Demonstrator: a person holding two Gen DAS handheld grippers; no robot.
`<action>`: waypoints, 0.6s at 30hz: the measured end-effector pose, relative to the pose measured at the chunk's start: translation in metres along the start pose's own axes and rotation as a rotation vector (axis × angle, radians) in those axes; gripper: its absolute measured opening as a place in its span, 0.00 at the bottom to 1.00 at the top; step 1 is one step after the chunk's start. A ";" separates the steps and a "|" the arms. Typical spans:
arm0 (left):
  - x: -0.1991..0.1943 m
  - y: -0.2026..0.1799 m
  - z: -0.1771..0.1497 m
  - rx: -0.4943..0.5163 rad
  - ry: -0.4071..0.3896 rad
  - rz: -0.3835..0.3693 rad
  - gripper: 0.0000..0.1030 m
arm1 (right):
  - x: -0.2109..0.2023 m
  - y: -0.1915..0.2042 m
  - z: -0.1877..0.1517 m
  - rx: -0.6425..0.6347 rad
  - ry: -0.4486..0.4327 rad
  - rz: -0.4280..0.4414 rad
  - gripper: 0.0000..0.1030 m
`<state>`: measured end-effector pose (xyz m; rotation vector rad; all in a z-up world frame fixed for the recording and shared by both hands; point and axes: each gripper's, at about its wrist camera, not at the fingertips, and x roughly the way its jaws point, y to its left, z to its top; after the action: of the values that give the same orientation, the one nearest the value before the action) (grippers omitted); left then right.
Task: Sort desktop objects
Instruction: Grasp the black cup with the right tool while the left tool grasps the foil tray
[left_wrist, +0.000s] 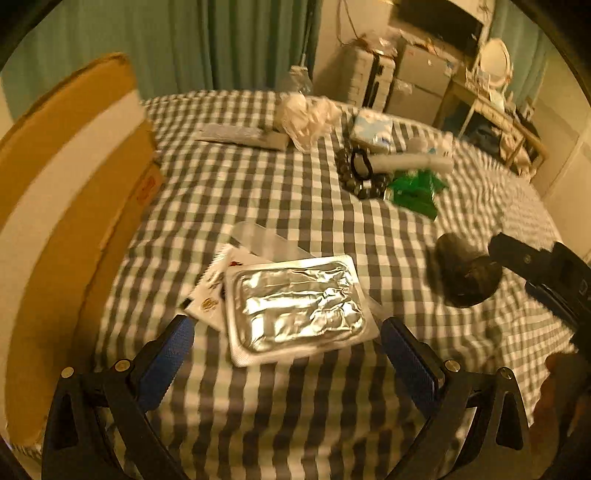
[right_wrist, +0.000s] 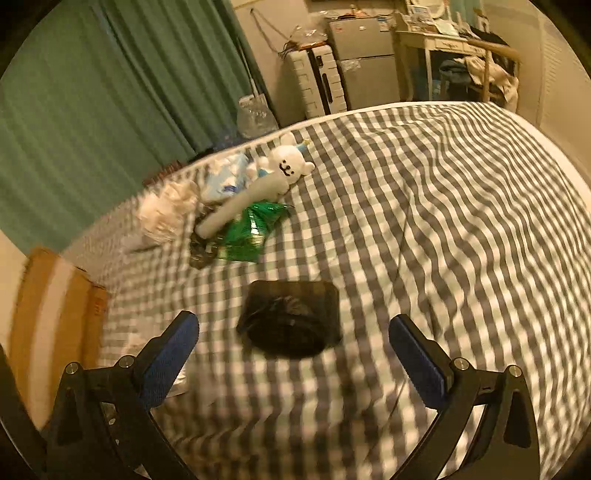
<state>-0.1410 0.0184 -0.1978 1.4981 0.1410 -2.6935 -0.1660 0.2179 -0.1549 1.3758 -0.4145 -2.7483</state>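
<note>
A silver foil blister pack (left_wrist: 295, 302) lies on the checked cloth (left_wrist: 258, 184), on top of white sachets (left_wrist: 214, 288) and a clear plastic piece (left_wrist: 266, 240). My left gripper (left_wrist: 286, 332) is open just in front of the pack, its blue pads either side. A black pouch with a dark round object (right_wrist: 291, 317) lies before my open right gripper (right_wrist: 293, 332); it also shows in the left wrist view (left_wrist: 465, 269), with the right gripper (left_wrist: 539, 266) beside it. Farther back lie a green packet (right_wrist: 251, 229), a white plush toy (right_wrist: 258, 184) and a blue-white tissue pack (right_wrist: 225, 177).
A cardboard box (left_wrist: 66, 192) stands at the left edge of the cloth. A crumpled white bag (left_wrist: 306, 114) and a flat grey package (left_wrist: 240, 134) lie at the far side. A dark beaded item (left_wrist: 362, 173) lies beside the green packet. Furniture and curtains stand behind.
</note>
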 end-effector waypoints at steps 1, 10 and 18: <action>0.007 -0.002 0.001 0.007 0.010 0.003 1.00 | 0.009 0.002 0.002 -0.024 0.015 -0.018 1.00; 0.041 0.012 0.014 -0.075 0.054 -0.017 1.00 | 0.050 0.001 0.005 -0.037 0.125 -0.015 1.00; 0.030 -0.003 0.015 -0.013 0.081 -0.085 1.00 | 0.057 0.002 -0.001 -0.032 0.160 -0.031 0.99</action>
<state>-0.1695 0.0199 -0.2153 1.6345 0.2306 -2.6907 -0.2004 0.2070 -0.1994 1.5915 -0.3425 -2.6300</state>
